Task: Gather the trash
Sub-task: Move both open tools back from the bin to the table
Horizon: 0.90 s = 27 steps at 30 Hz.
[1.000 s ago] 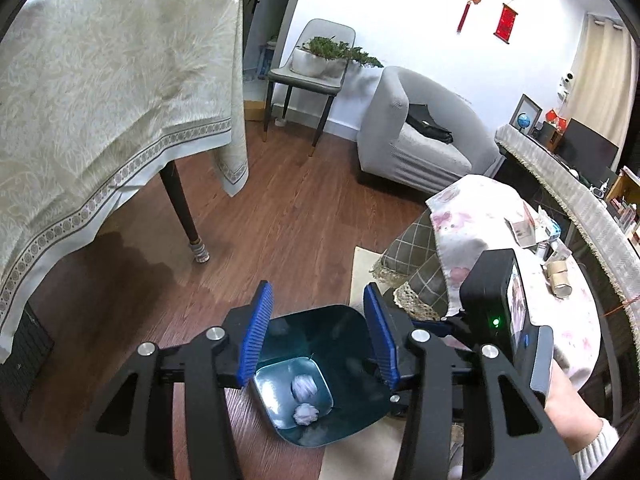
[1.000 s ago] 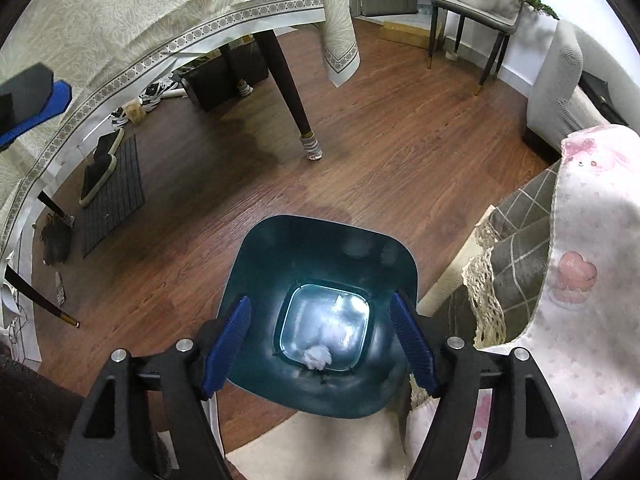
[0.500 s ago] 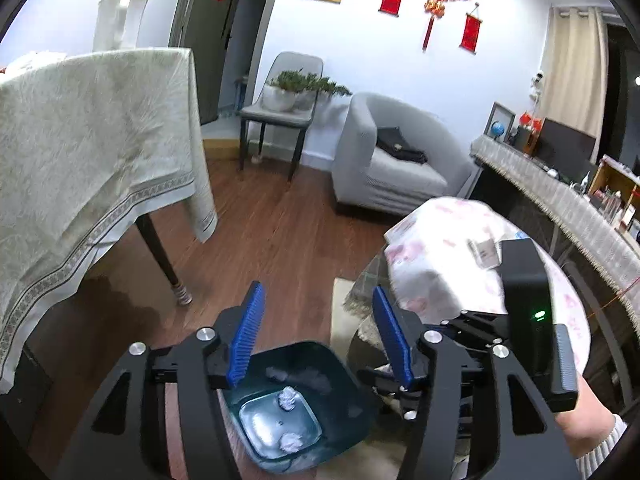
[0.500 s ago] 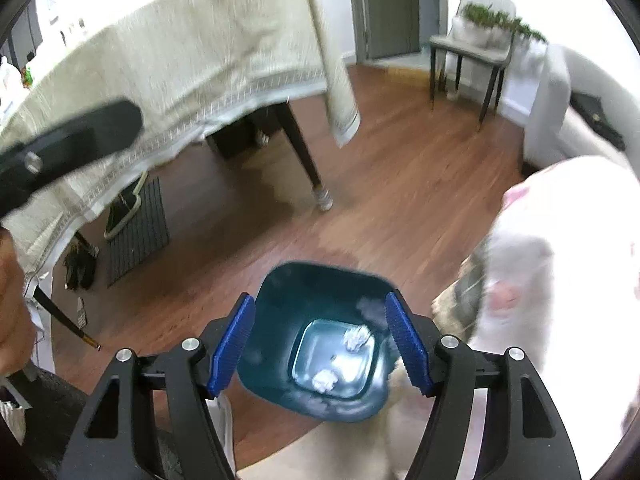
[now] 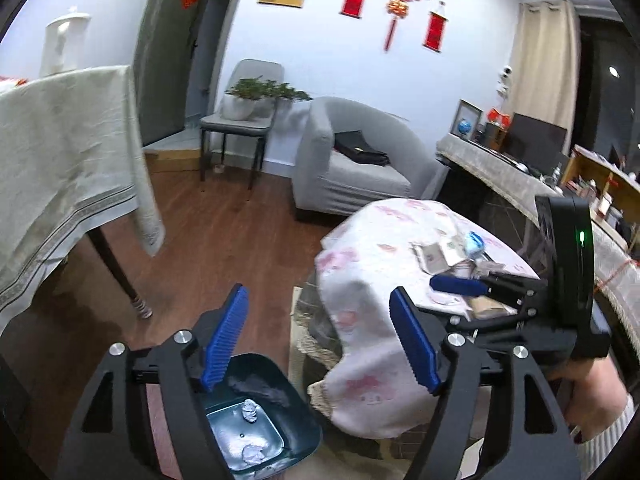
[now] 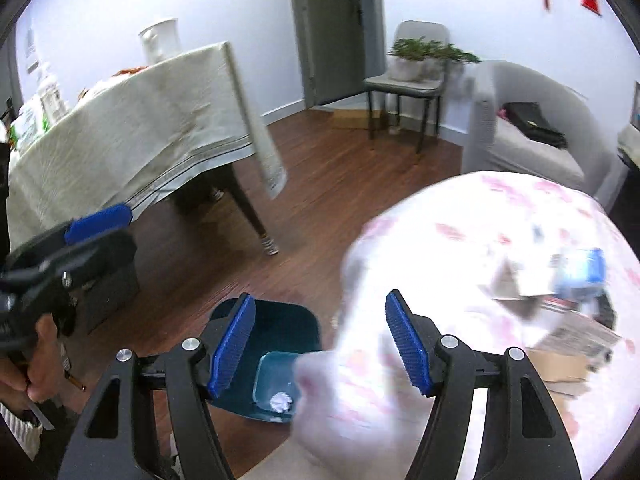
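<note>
With your left gripper [image 5: 320, 340], whose jaws have just been widening, and your right gripper [image 6: 320, 344] both agape and empty above the bin [image 5: 296, 408], take the light, crushable-looking paper scraps [image 5: 440, 254] on the table [image 5: 372, 248] by their edges, pinching gently.

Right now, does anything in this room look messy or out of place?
Yes. The small table with the pink-patterned cloth has a loose jumble of cards, packets and a blue-and-white item on top. The trash that is already collected sits properly: two crumpled paper balls inside the teal bin. Nothing looks spilled or broken.
</note>
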Motion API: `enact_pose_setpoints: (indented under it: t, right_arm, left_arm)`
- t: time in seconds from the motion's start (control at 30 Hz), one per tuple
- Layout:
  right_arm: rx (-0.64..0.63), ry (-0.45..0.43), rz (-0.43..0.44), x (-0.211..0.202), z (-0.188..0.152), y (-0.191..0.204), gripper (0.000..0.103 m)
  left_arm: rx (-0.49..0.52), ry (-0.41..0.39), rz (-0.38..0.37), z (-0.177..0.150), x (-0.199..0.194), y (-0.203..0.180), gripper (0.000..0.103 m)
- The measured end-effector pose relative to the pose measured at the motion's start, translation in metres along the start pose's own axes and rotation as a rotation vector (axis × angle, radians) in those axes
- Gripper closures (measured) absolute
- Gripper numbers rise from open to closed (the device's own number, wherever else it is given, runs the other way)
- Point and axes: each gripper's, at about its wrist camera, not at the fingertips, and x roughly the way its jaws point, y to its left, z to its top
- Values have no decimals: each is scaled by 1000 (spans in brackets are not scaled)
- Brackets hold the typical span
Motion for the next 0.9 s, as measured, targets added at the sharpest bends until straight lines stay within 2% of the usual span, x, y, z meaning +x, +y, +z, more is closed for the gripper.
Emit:
enact_pose_setpoints:
  t: [0.6,0.9]
  right_arm:
    - [164,-65,-161,-76,-40,-126,30]
    - [244,-68,-212,-100,-67,-176,22]
  left_arm:
    - [129,97,-120,-25,78,-111,19]
    - [201,164,-174,-46,113,-170,13]
